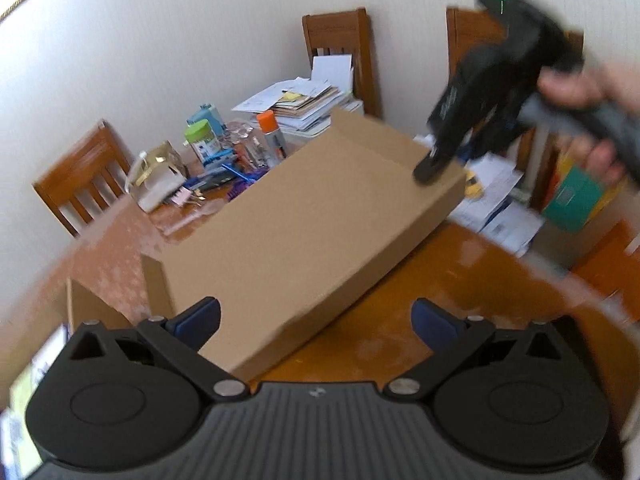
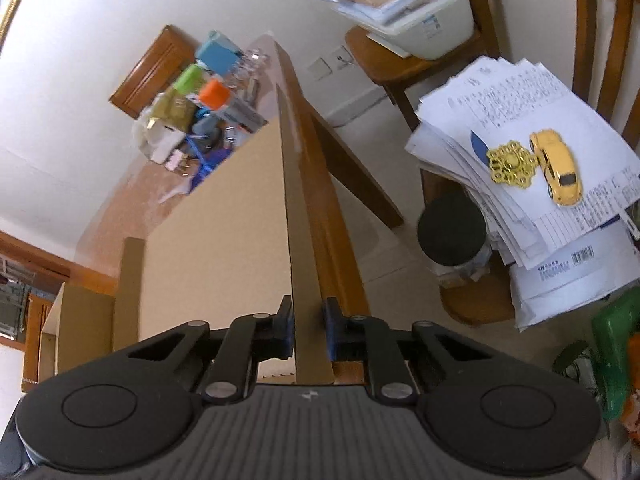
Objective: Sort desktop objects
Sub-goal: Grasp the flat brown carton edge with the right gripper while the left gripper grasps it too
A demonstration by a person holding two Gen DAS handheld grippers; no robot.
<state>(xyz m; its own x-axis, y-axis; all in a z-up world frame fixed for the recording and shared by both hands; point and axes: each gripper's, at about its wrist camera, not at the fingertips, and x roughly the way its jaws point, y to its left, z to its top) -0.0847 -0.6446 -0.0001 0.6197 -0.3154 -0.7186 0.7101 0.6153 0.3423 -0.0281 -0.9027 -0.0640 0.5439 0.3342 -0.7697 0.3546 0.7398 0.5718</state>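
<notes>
**A:** So where's the cardboard box [image 1: 304,216] sitting at this point?

**B:** It's laid flat on the wooden table [image 1: 460,280], with its long axis running diagonally in the left wrist view, from the near left up toward the far right corner. One box is seen, open-topped, with low walls. A second piece of cardboard [image 1: 86,304] is spotted at the left edge, but whether it's a flap or a separate thing can't really be told, since the frame is blurred.

**A:** And the grippers?

**B:** The right gripper [image 2: 308,330] is clamped on the box's thin side wall; blue pads [image 2: 332,330] are pressed against the cardboard from both sides. In the left wrist view it's seen at the box's far right corner, held by a hand [image 1: 588,120]. The left gripper [image 1: 316,320] is spread wide over the near end of the box, nothing gripped.

**A:** Other stuff counted?

**B:** One yellow toy car [image 2: 556,172] and one gold ornament [image 2: 510,164] are parked side by side on a paper stack [image 2: 520,120] on a chair. One orange-capped can [image 1: 272,134] and one green-lidded jar [image 1: 202,140] are stood in the clutter beyond the box. Three wooden chairs are counted in the left wrist view.
</notes>
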